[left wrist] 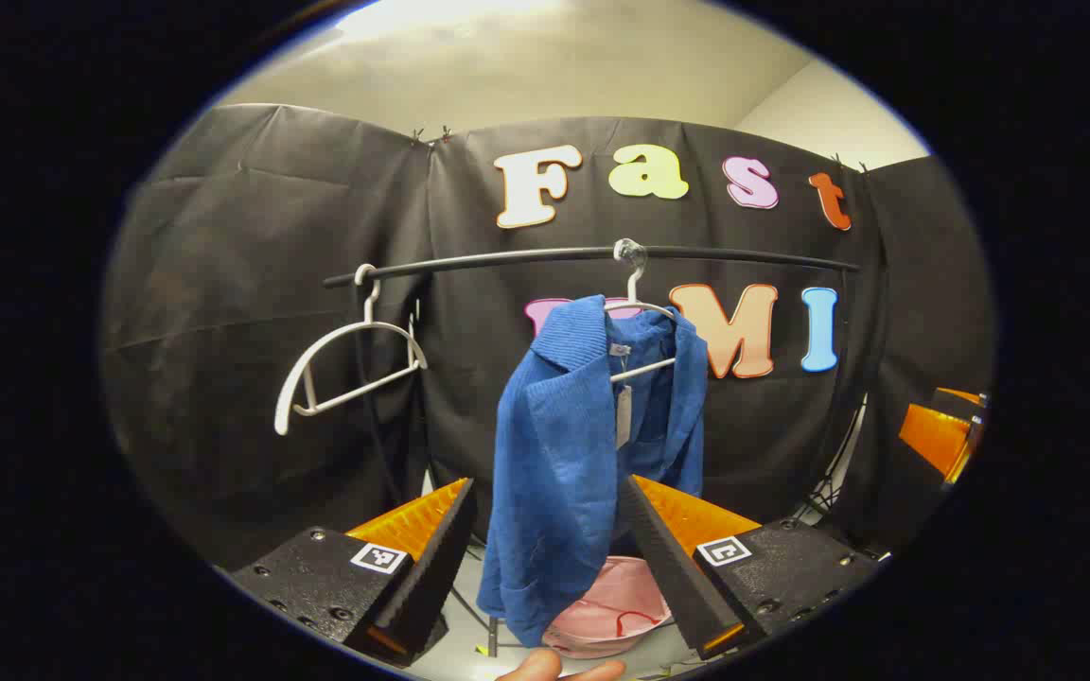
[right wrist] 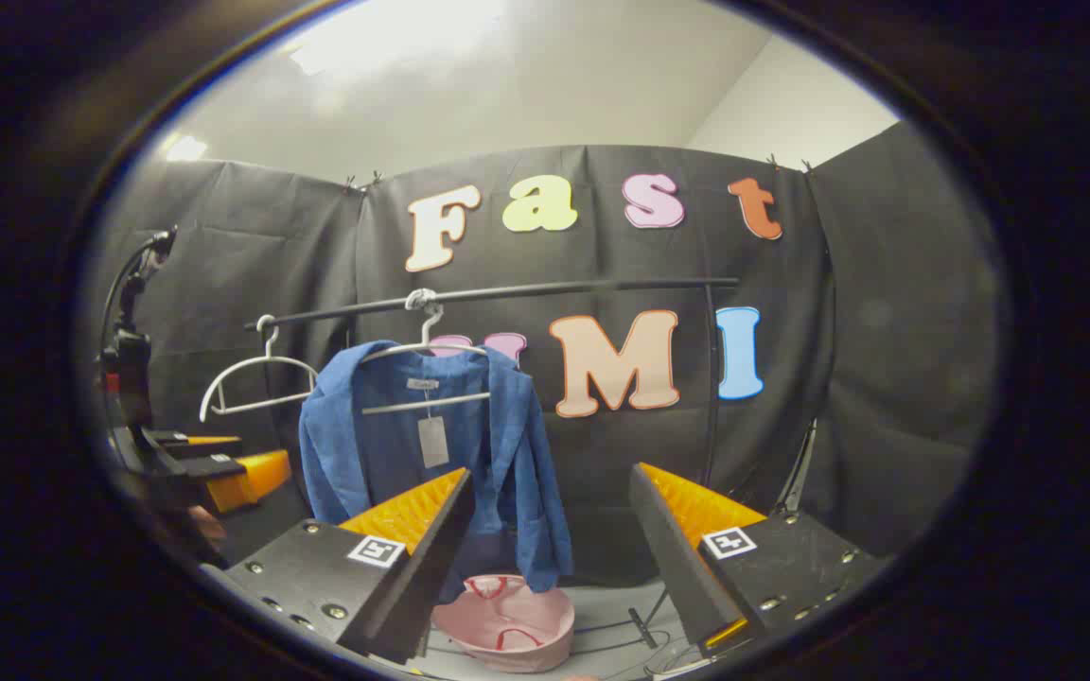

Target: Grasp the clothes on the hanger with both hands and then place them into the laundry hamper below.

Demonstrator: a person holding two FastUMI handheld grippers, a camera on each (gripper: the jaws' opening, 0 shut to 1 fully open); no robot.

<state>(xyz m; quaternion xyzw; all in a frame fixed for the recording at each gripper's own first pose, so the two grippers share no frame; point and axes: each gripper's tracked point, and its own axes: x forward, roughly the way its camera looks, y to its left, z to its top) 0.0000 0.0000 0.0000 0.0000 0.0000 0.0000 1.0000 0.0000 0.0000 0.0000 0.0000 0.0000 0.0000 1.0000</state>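
A blue jacket (left wrist: 583, 445) hangs on a white hanger (left wrist: 640, 307) from a black rail (left wrist: 507, 260). Below it on the floor sits the pink laundry hamper (left wrist: 616, 605). My left gripper (left wrist: 550, 544) is open, and the jacket shows in the gap between its fingers, a little way ahead. In the right gripper view the jacket (right wrist: 431, 454) hangs left of centre above the hamper (right wrist: 507, 619). My right gripper (right wrist: 550, 539) is open with nothing in it, short of the jacket and to its right. The left gripper (right wrist: 214, 468) shows at the left, apart from the jacket.
An empty white hanger (left wrist: 346, 369) hangs at the rail's left end, also visible as the empty hanger (right wrist: 256, 378). The right gripper (left wrist: 942, 435) shows at the far right edge. A person's fingertip (left wrist: 554, 667) is at the bottom. Black cloth walls surround the rail.
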